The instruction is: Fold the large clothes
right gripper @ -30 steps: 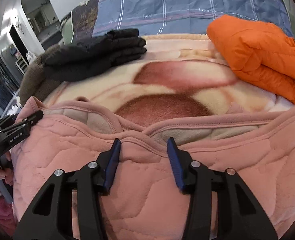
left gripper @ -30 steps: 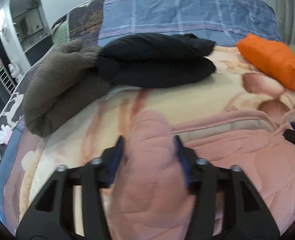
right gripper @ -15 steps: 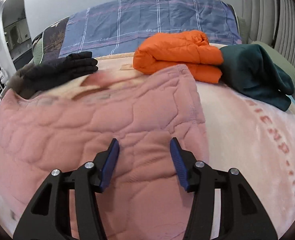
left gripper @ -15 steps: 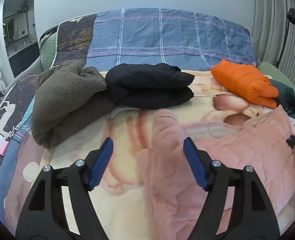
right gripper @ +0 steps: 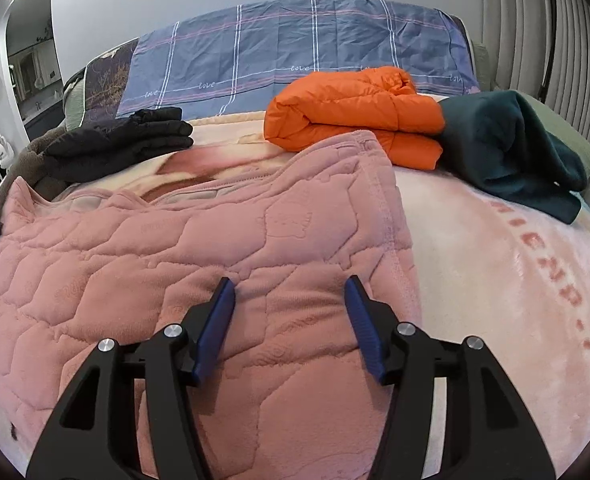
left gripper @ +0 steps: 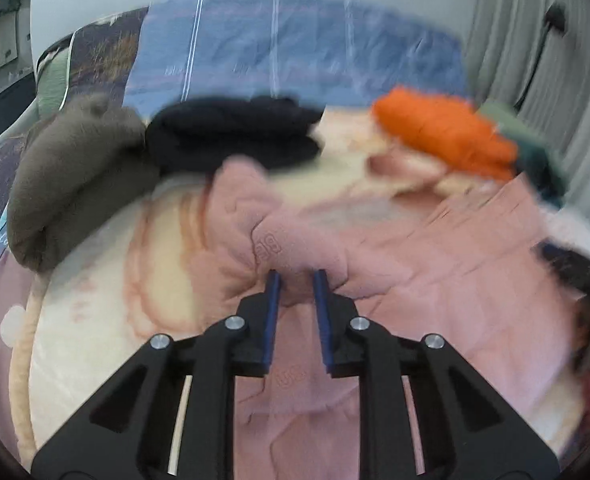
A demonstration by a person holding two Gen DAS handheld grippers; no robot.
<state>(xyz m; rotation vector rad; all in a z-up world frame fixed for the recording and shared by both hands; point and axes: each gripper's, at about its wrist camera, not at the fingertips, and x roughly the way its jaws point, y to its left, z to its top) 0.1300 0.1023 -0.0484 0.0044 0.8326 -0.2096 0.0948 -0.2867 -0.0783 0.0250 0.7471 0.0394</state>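
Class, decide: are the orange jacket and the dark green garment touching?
Touching. The right wrist view shows the green garment pressed against the orange jacket with no gap between them.

The quilted garment (right gripper: 183, 248) is dusty pink, embossed with stitched cell shapes and small figures. The folded jacket (right gripper: 355, 116) at far centre-right is bright orange. The folded garment (right gripper: 511, 148) at far right is dark teal. The folded item (right gripper: 123, 140) at far left is black; the fleece (left gripper: 75, 168) beside it is brown-grey. The bed blanket (right gripper: 495, 280) is cream with pink lettering. The pillowcase (right gripper: 295, 52) is blue-grey with white and pink check lines. Both tongs are black with blue pads (right gripper: 215, 328).
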